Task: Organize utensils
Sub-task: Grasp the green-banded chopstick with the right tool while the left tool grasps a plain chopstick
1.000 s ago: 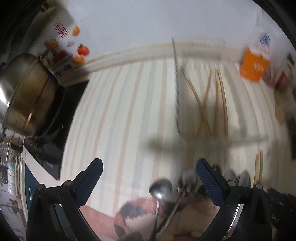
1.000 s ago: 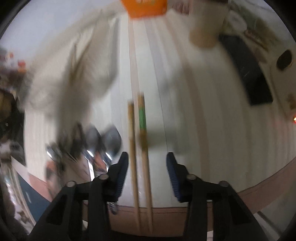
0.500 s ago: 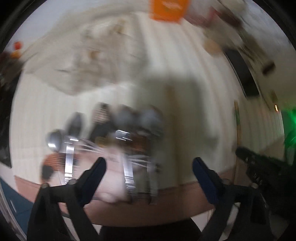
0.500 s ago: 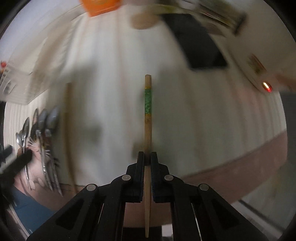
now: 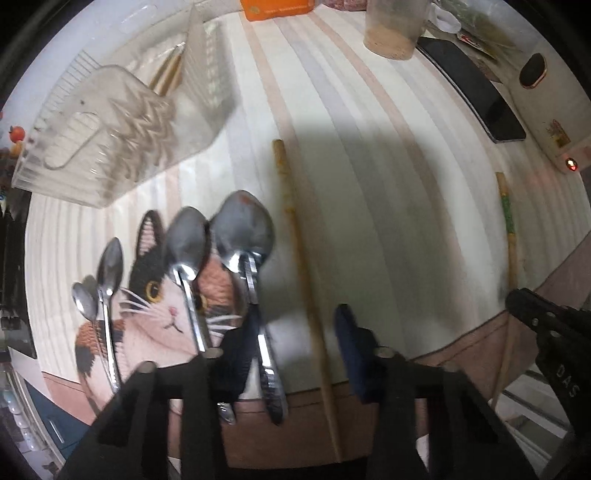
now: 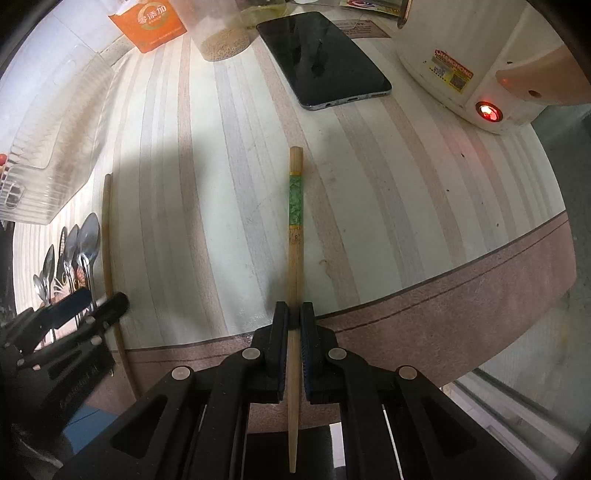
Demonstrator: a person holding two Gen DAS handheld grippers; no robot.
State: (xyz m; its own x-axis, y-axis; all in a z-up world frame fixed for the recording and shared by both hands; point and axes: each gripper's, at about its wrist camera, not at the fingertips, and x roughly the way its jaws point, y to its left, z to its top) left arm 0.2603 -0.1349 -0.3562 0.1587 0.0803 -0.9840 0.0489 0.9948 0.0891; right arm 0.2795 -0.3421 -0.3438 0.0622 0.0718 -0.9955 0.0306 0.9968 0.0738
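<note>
My right gripper (image 6: 293, 317) is shut on a green-banded chopstick (image 6: 295, 221), held just above the striped table; it also shows in the left wrist view (image 5: 508, 229). My left gripper (image 5: 295, 332) is open, its fingers on either side of a plain chopstick (image 5: 299, 254) lying on the table, also seen in the right wrist view (image 6: 108, 236). Several metal spoons (image 5: 243, 229) lie on a cat-print mat (image 5: 159, 295) to its left. A clear plastic utensil basket (image 5: 122, 122) at far left holds chopsticks (image 5: 168, 75).
A black phone (image 6: 325, 55), a jar (image 6: 223, 37), an orange box (image 6: 155, 22) and a white rice cooker (image 6: 480, 66) with a red light stand at the back and right. The table's front edge (image 6: 443, 295) is close to both grippers.
My right gripper closed on the green-banded chopstick and carried it right. My left gripper swung right from the basket, came over the plain chopstick and narrowed its opening.
</note>
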